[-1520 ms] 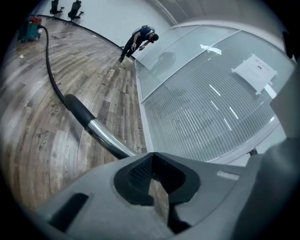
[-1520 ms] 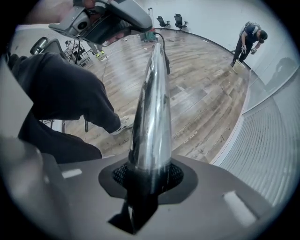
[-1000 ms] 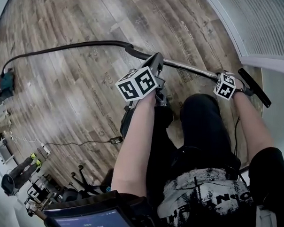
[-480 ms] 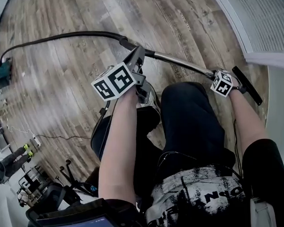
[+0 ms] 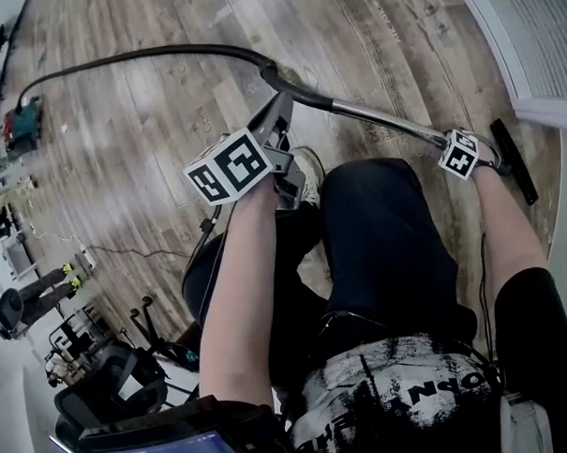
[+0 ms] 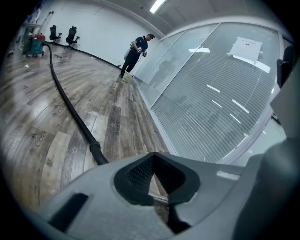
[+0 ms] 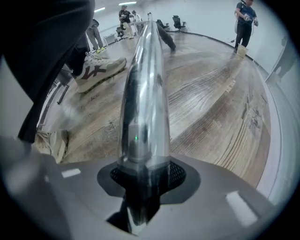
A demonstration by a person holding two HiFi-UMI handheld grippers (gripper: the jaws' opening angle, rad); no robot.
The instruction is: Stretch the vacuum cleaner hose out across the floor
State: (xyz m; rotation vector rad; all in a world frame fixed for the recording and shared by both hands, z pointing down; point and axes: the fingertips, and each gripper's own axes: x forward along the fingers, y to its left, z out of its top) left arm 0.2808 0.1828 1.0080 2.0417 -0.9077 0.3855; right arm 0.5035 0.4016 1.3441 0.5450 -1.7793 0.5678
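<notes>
Only its own view shows the right gripper (image 7: 143, 180) loosened, jaws just opening round the tube (image 7: 143, 93). The left gripper (image 6: 157, 176), clenched empty, sees the hose (image 6: 72, 110) stretched over the floor (image 6: 28, 131) to the vacuum (image 6: 35, 44).

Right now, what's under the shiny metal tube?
Wooden floor lies under the shiny metal tube; whether they touch is unclear. The right tongs, whose jaws have just been opening around the tube, cover the floor beneath its end.
</notes>
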